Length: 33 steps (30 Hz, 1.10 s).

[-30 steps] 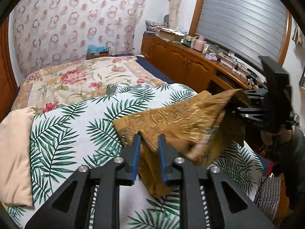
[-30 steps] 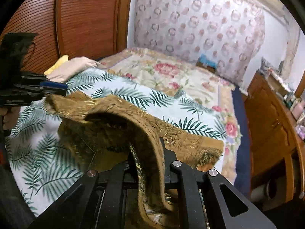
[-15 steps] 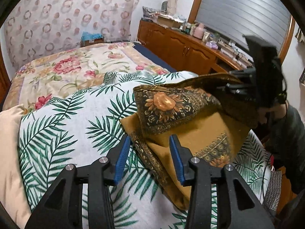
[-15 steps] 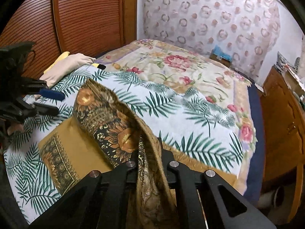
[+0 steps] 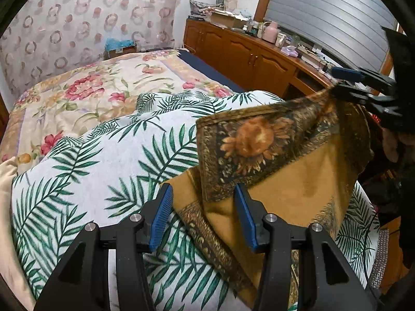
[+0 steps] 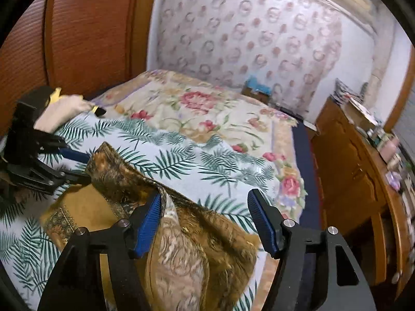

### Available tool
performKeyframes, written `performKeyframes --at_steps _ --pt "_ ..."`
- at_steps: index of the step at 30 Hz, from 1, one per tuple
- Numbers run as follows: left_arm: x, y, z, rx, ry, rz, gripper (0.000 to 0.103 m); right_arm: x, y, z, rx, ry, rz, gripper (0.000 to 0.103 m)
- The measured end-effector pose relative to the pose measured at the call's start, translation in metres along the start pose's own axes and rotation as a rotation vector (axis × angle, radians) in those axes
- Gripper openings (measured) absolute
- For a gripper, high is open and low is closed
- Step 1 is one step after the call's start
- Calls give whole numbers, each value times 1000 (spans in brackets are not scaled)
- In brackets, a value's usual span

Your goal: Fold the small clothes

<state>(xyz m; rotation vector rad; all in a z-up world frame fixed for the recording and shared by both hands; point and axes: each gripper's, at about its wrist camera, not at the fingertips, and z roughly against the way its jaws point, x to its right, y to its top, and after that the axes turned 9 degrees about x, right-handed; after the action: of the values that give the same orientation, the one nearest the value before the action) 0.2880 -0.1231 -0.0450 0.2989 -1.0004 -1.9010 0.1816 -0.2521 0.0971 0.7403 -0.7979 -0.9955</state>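
The left gripper [image 5: 202,216] and right gripper [image 6: 205,220] have both just spread their jaws around the brown cloth [image 5: 280,155], no longer pinching it; a wooden dresser [image 5: 249,57] stands at upper right.

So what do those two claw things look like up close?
Both match. The left claw and the right claw each have two black, angular arms with triangle cut-outs and round silver bolts on top. Their fingers are lined with ribbed blue pads. No cables or markings show, and no sleeve is clearly visible.
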Motion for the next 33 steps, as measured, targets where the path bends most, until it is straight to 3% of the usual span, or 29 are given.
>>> performKeyframes --at_steps 8,15,17,20,22,24,29,33 --pt "-7 8 -22 -29 13 15 50 -2 -19 19 -48 -33 -40 68" --pt "-11 9 -26 -18 -1 30 50 -5 -40 34 -89 56 -94 68" --pt "-11 9 -26 -13 -24 30 42 -2 -55 33 -121 63 -114 68" --pt "-10 12 -31 -14 -41 30 28 2 -69 30 -155 75 -148 44" --pt "-9 12 -30 -11 -48 24 13 5 -72 29 -152 88 -155 14" --pt "-8 12 -26 -3 -41 20 8 11 -69 31 -116 102 -162 6" --pt "0 12 -3 51 10 -4 6 40 -52 31 -29 50 -230 4" --pt "-2 10 -2 42 31 -11 6 52 -50 11 -33 17 -269 4"
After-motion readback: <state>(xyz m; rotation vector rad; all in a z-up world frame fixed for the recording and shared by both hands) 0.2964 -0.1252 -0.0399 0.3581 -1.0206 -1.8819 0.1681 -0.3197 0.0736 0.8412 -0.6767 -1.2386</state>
